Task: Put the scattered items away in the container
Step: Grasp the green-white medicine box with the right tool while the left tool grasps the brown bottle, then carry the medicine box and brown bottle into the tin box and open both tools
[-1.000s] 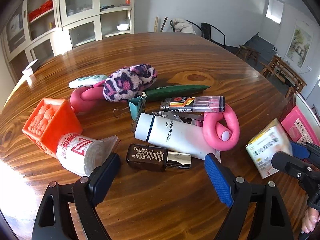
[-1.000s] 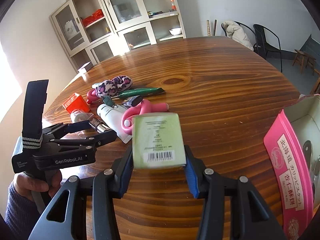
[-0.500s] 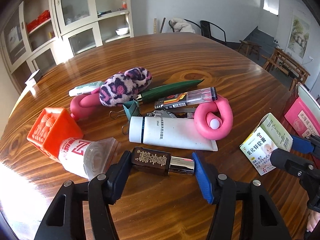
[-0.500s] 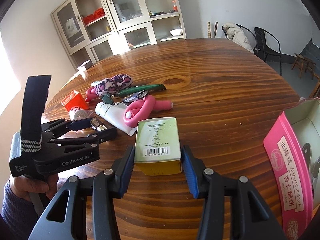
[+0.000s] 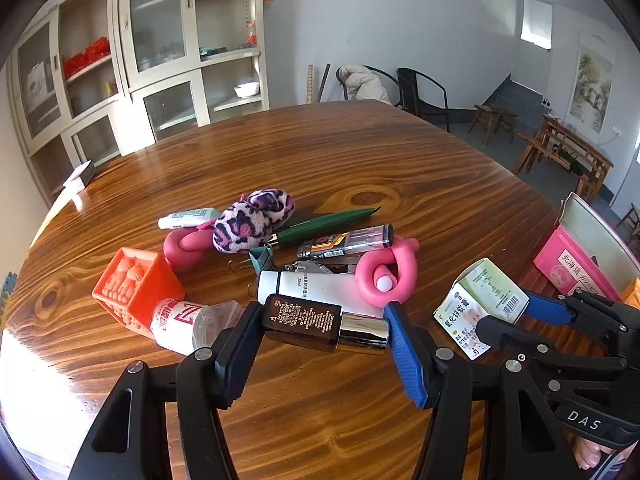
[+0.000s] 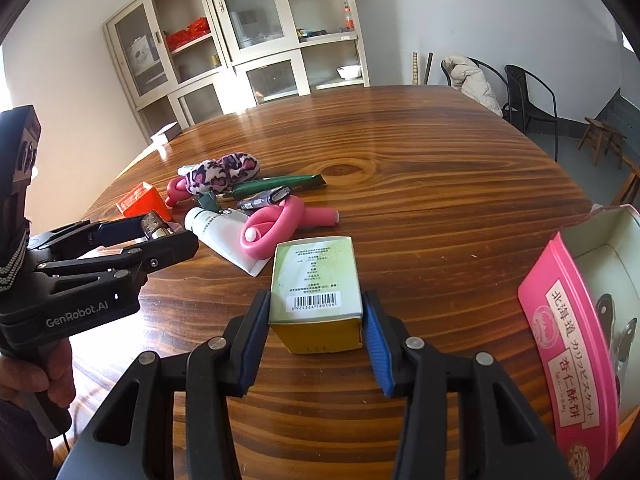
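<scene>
Left wrist view, left fingers (image 5: pixel 326 322) now pinching dark bottle (image 5: pixel 304 322), right fingers (image 6: pixel 316 320) closing on box (image 6: pixel 316 280).

Dark bottle (image 5: pixel 325 323) and green box (image 6: pixel 316 292), clamped.

A round wooden worktop (image 5: pixel 360 152) with strong grain and a dark knot fills the near ground, sunlight glaring on its left edge. Behind it on the left stands a cream cabinet (image 6: pixel 256 40) with glass doors and open shelves. The far wall (image 5: pixel 400 20) is plain white. Against it sit a black metal chair (image 5: pixel 424 92) and a second chair draped with a pale coat (image 5: pixel 364 84). Far right, a small bright window (image 5: pixel 536 26), a hanging landscape scroll (image 5: pixel 592 88), low wooden stools (image 5: pixel 494 118) and a wooden bench (image 5: pixel 568 156) stand on a grey floor.
</scene>
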`<state>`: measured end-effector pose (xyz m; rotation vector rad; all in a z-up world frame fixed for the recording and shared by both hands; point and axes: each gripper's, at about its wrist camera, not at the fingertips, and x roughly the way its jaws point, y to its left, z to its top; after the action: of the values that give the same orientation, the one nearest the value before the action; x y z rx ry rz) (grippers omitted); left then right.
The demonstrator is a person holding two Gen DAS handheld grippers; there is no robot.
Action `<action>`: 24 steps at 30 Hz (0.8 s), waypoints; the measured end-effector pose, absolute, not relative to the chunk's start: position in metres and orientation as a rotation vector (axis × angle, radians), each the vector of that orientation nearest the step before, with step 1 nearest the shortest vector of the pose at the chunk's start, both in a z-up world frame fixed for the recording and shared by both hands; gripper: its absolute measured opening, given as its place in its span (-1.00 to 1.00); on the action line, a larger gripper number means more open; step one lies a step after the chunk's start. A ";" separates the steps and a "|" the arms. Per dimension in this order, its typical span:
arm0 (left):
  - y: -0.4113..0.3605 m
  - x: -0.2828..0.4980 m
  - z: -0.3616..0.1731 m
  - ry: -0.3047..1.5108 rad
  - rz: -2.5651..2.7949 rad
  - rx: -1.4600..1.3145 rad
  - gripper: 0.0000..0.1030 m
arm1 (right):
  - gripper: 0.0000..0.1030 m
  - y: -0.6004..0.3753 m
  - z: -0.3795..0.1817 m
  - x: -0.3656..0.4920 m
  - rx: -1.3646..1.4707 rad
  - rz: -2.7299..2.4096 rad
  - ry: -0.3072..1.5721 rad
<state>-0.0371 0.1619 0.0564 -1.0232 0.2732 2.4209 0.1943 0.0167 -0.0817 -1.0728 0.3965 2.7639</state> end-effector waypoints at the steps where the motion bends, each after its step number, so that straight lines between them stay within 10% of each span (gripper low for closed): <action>1: 0.162 -0.036 0.058 0.269 2.423 -1.018 0.22 | -0.05 0.017 -0.079 0.196 -1.056 2.769 0.399; 24: 0.226 0.031 0.096 0.210 2.292 -0.903 0.22 | -0.05 0.070 -0.031 0.316 -0.540 2.553 0.529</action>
<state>0.0314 0.2258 0.0963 -0.9032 0.2096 2.2919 0.3165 0.0700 -0.0311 -0.5403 0.5287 2.5535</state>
